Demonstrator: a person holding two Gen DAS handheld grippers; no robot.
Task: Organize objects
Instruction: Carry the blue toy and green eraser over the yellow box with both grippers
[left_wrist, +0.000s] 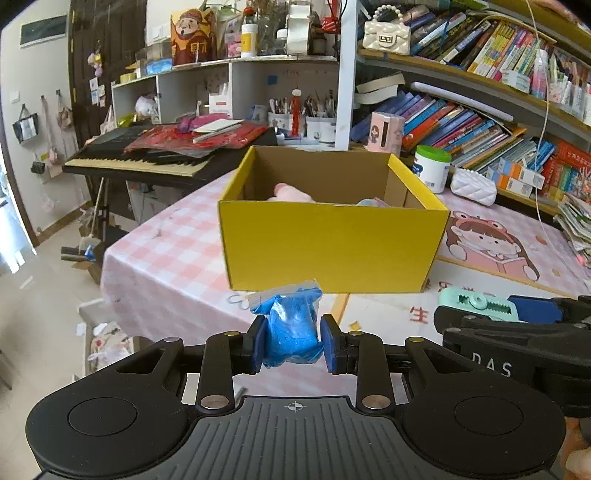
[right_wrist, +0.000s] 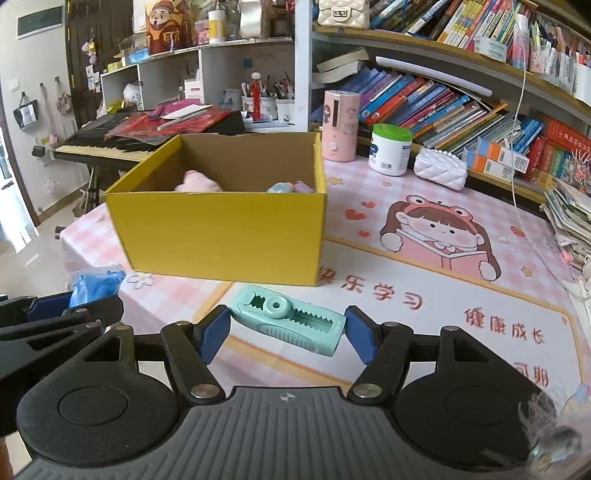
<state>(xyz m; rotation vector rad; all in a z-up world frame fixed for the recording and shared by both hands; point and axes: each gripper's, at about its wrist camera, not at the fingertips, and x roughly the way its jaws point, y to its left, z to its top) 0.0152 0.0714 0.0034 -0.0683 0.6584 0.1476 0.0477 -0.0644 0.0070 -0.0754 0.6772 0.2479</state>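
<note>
the left gripper (left_wrist: 292, 345) is clamped on a small blue bag (left_wrist: 291, 328), its two blue pads pressed into the bag's sides so that the plastic bulges above and below them; the bag's clear top edge sticks up toward the box. in the right wrist view the same bag (right_wrist: 96, 283) shows at the far left, beside the left gripper's dark body.

the right gripper (right_wrist: 288, 334) holds a mint green clip (right_wrist: 290, 319), a toothed plastic piece with a round pivot knob. the clip lies tilted between the widely spread blue pads, with each end touching or nearly touching a pad; whether it is lifted off the mat cannot be told. from the left wrist view the clip (left_wrist: 476, 303) appears at the right, ahead of the right gripper.

under both lies a pink cartoon mat (right_wrist: 424, 266) on a pink checked tablecloth (left_wrist: 166, 251).

just beyond the grippers stands an open yellow cardboard box (right_wrist: 221, 236), upright on the table. inside it rest a pink soft toy (right_wrist: 197, 182) toward the left and a pale blue and purple item (right_wrist: 290, 187) toward the right.

behind the box stand a white tub with a green lid (right_wrist: 390, 149) and a white quilted pouch (right_wrist: 439, 170), then crowded bookshelves (right_wrist: 461, 103).
</note>
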